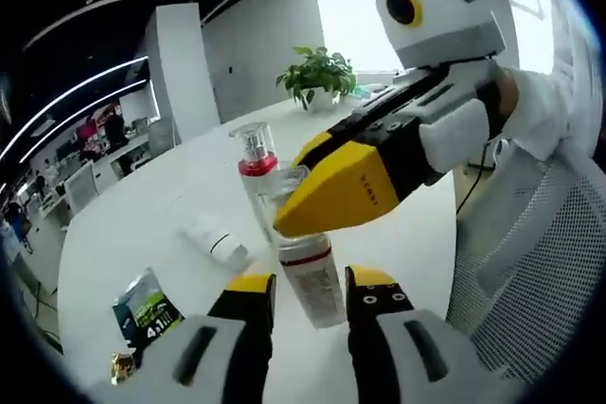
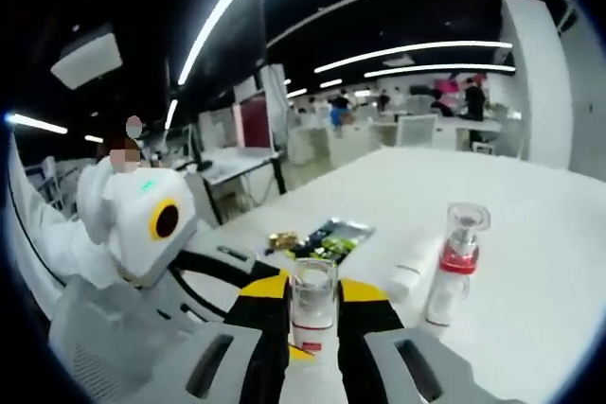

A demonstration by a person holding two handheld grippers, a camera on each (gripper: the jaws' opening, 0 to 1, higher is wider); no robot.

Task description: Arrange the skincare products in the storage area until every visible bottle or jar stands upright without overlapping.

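Both grippers on one clear bottle (image 1: 311,276) standing on the white table (image 1: 142,224): left gripper (image 1: 311,292) spread around its base, right gripper (image 2: 313,302) pinching its upper part. Just beside it, a second bottle with a red band (image 2: 454,267), upright. Beyond, a white tube (image 1: 216,238) lying flat, then a dark sachet (image 1: 147,311) near the table edge.
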